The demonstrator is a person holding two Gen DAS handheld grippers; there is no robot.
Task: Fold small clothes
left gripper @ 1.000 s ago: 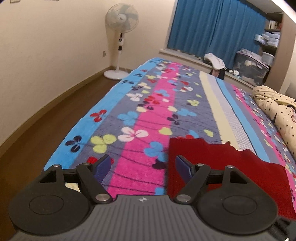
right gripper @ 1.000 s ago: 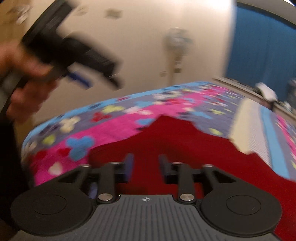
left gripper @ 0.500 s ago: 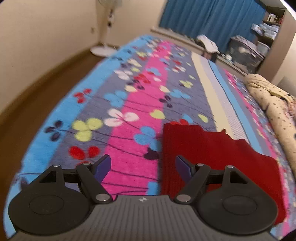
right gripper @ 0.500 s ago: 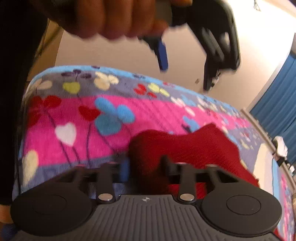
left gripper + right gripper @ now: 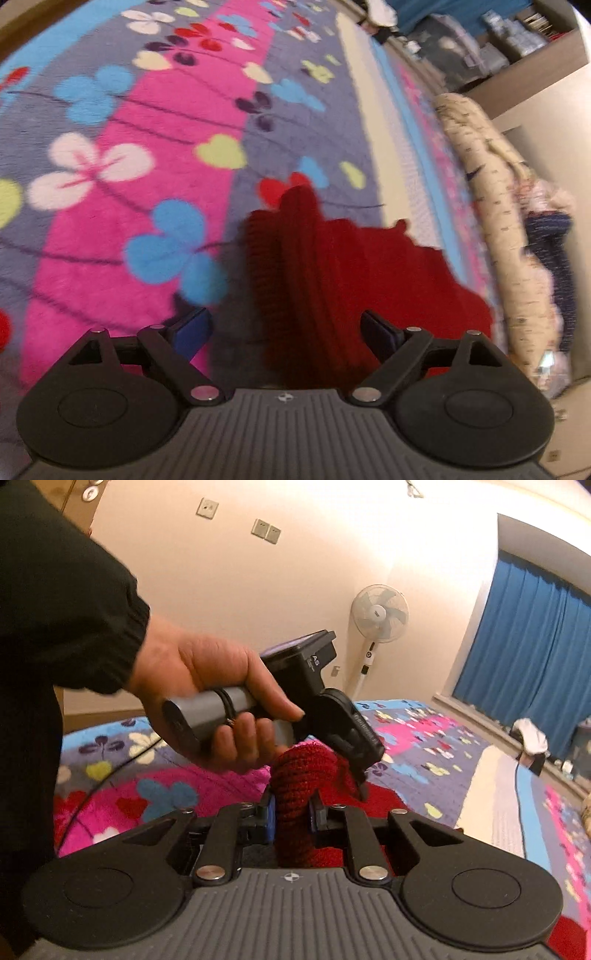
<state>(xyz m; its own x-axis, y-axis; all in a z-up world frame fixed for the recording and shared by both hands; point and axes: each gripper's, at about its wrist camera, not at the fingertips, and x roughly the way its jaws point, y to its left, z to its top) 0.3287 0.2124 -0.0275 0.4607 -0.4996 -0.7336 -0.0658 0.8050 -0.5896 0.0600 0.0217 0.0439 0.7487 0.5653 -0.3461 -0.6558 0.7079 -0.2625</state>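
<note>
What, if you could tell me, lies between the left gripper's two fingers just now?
In the left wrist view, the left gripper is open and a raised fold of the red knit lies between its fingers, touching neither.

One red knitted garment (image 5: 325, 266), lower centre of left wrist view; same garment (image 5: 306, 775) at centre of right wrist view. Two grippers: left gripper (image 5: 286, 328) at bottom of its view, right gripper (image 5: 291, 814) at bottom of its view. One hand (image 5: 210, 686), centre left of right wrist view. One flowered blanket (image 5: 147, 122). One standing fan (image 5: 378, 614), upper right of centre. One blue curtain (image 5: 532, 635), right edge. Two wall plates (image 5: 236, 518), top. One cream star-print bedding roll (image 5: 495, 206), right side.
</note>
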